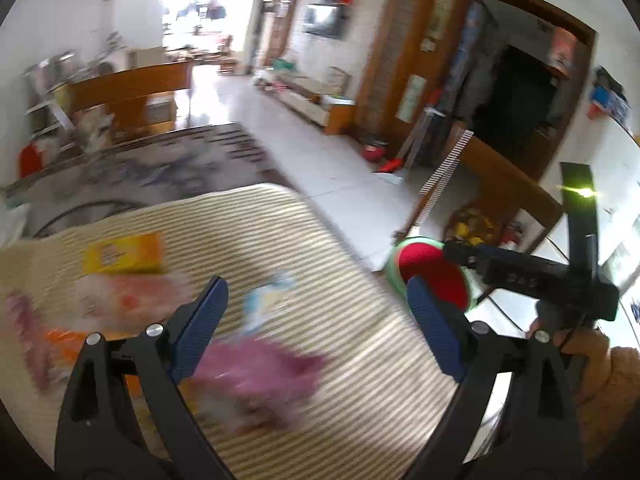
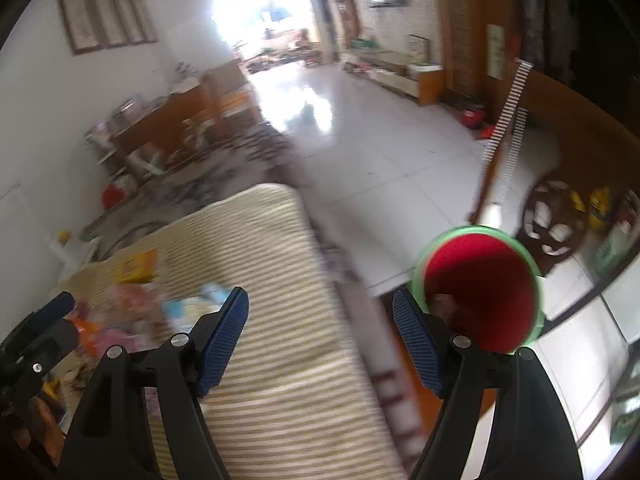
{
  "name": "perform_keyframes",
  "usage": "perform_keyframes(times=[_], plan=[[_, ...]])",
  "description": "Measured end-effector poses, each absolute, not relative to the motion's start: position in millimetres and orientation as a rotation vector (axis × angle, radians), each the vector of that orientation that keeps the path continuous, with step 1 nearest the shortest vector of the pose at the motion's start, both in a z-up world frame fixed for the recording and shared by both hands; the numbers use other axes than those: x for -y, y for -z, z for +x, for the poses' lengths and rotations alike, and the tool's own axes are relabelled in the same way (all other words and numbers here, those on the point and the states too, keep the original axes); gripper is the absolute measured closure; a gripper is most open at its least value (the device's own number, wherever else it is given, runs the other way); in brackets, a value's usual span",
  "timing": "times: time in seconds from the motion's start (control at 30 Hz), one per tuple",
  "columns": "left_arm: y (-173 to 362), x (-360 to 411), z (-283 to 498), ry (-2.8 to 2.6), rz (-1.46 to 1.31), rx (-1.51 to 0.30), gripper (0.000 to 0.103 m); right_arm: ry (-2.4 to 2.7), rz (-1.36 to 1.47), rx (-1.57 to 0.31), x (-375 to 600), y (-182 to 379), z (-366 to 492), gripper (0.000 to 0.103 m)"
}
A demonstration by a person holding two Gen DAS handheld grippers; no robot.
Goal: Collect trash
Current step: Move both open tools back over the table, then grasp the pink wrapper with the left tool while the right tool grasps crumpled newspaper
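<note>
We hold the left gripper [image 1: 316,316] wide and empty above the wrappers [image 1: 256,376] at six o'clock on the striped mat [image 1: 360,360]; next we judge a grab. The right gripper [image 2: 320,336] gapes empty beside the red bin [image 2: 480,284] at four o'clock, tiled floor [image 2: 380,168] beyond.

Striped mat [image 1: 340,360], patterned rug [image 1: 160,160] (blurred), wall television [image 1: 325,21].
</note>
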State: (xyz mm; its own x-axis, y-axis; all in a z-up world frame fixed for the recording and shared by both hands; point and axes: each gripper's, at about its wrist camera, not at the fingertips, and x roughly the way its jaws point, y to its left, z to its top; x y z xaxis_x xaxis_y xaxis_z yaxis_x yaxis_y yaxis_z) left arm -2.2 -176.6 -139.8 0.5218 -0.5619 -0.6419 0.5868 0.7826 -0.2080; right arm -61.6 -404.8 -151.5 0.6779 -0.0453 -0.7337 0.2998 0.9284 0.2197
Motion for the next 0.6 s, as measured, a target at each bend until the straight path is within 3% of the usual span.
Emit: perform_keyframes(times=[0.33,0.6], plan=[[173,-23,72,0.2,-0.039,-0.833,0.014,-0.027,0.253,-0.81,272,143,-37,0.03],[250,-105,131,0.054,-0.109,-1.025,0.035,-0.148,0.226,-0.873,200,157,-36,0.03]])
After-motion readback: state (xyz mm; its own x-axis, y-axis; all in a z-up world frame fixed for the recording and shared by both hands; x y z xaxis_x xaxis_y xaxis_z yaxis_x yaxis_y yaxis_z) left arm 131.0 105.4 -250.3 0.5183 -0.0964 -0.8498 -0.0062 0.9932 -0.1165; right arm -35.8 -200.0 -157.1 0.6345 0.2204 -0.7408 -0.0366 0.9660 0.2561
